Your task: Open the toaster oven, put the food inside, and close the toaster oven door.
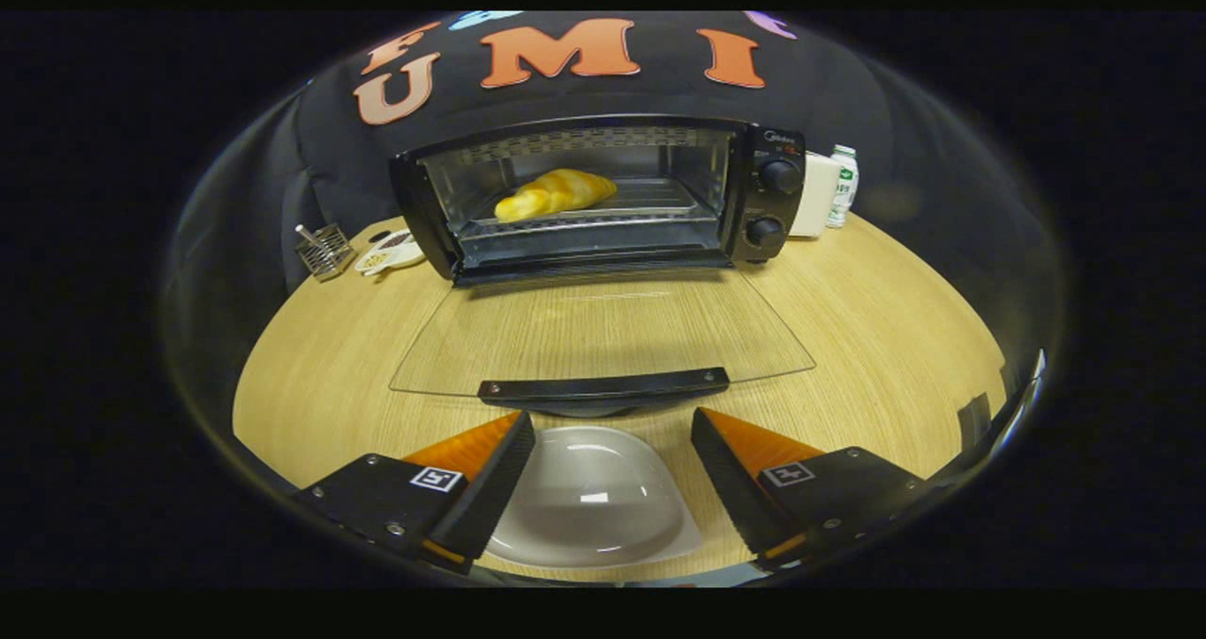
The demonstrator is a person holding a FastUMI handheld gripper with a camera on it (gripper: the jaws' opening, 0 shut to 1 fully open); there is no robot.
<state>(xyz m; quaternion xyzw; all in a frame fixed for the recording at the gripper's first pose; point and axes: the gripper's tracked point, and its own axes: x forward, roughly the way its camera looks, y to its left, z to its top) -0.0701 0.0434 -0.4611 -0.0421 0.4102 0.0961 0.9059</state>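
Our gripper (612, 432) hangs with its fingers apart and empty above a white dish (594, 507). The croissant (556, 193) sits on the toaster oven (603, 196) rack. The glass door (603, 333) lies flat: rigid, probably fragile, so we'd lift by its handle (603, 389).

1. One gripper (612, 422) with two fingers (490, 488), spread wide, pressing on nothing.
2. Shaped like wedges, thinner toward the tips.
3. Tiny ridges along the inner sides.
4. A flat block (377, 498) behind each, with small round screws (367, 460).
5. A little white square sticker (436, 478) with a black sign on each block.
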